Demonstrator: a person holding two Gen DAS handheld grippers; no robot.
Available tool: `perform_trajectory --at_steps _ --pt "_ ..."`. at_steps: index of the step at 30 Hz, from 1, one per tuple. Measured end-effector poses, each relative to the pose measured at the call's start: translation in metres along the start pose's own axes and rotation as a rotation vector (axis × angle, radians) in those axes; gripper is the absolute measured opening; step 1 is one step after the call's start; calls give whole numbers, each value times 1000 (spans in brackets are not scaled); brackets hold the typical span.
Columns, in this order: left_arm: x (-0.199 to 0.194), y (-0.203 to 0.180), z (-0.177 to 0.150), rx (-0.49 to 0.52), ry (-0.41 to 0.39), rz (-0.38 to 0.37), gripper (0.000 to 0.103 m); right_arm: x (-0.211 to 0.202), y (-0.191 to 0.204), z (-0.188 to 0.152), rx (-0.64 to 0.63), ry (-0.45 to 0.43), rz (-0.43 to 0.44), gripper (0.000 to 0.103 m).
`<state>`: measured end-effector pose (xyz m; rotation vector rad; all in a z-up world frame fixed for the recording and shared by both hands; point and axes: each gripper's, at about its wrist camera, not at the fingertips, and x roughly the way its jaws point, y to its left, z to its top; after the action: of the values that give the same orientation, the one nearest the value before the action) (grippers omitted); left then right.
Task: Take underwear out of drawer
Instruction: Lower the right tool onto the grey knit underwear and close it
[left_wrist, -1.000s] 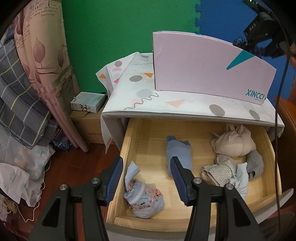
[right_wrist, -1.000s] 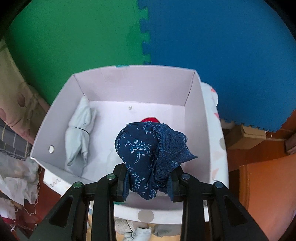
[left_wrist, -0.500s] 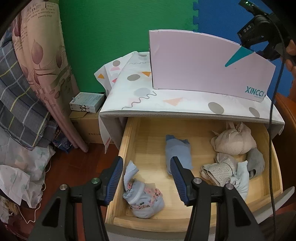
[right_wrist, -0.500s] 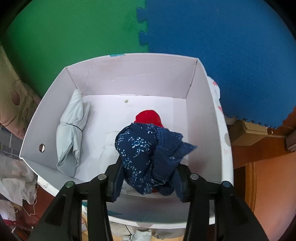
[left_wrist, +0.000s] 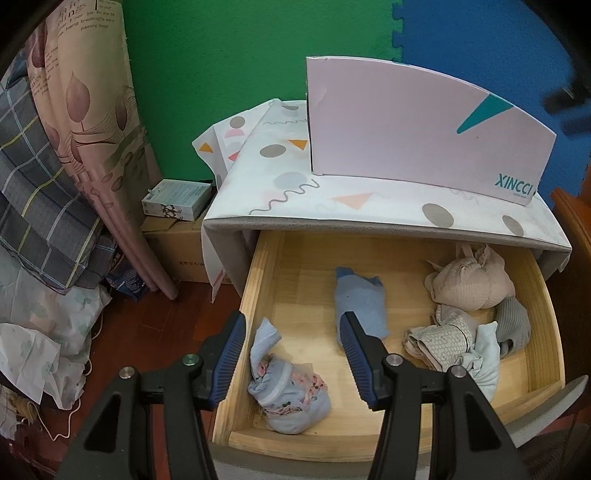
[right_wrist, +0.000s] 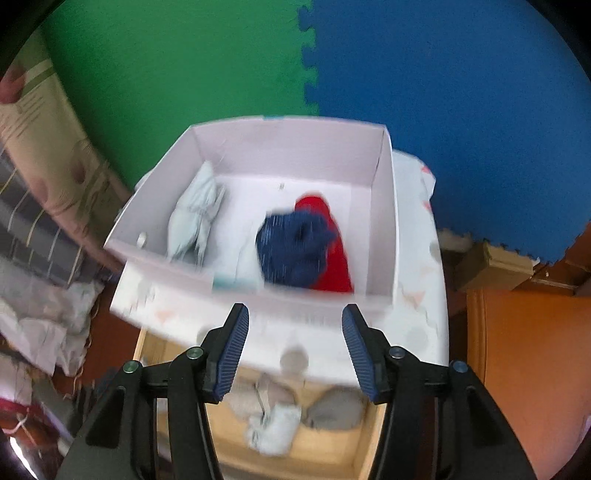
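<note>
The wooden drawer (left_wrist: 258, 280) stands pulled out with several rolled underwear pieces in it: a floral blue one (left_wrist: 288, 391), a plain blue one (left_wrist: 360, 306), a beige one (left_wrist: 469, 280). My left gripper (left_wrist: 291, 350) hovers open over the drawer's front left, empty. Above the cabinet, my right gripper (right_wrist: 293, 347) has its jaws opening and nothing between them. The dark blue patterned underwear (right_wrist: 295, 251) lies in the pink box (right_wrist: 384, 221) on a red piece (right_wrist: 334, 258), beside a pale rolled one (right_wrist: 194, 218).
The cabinet top carries a patterned cloth (left_wrist: 354, 199) under the pink box (left_wrist: 417, 140). Hanging fabrics (left_wrist: 55, 155) and heaped laundry fill the left. A small carton (left_wrist: 175, 197) sits beside the cabinet. An orange wooden piece of furniture (right_wrist: 517, 350) stands at the right.
My right gripper opened and dropped the dark blue underwear into the box, then pulled back toward the drawer. The left gripper stayed where it was.
</note>
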<state>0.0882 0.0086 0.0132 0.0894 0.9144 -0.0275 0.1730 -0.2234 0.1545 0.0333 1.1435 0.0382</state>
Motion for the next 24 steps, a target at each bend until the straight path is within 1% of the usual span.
perform_trajectory --at_steps 2,4,6,10,14,18,24 --pt "0 0 0 0 3 1 54 2 -4 -18 0 36 8 50" --pt "0 1 0 -5 6 -1 54 11 -10 -41 5 96 -1 50" --pt "0 2 0 -7 8 -4 54 28 -14 -62 12 156 -9 50" --pt "0 3 0 -8 9 -25 54 70 -28 -94 49 270 -23 50" --pt "1 4 0 -15 16 -31 54 114 -37 -114 69 342 -55 50" --pt "3 5 0 -23 25 -30 54 150 -45 -123 88 371 -72 50" --pt "5 5 0 -24 34 -29 54 180 -55 -121 102 355 -115 51"
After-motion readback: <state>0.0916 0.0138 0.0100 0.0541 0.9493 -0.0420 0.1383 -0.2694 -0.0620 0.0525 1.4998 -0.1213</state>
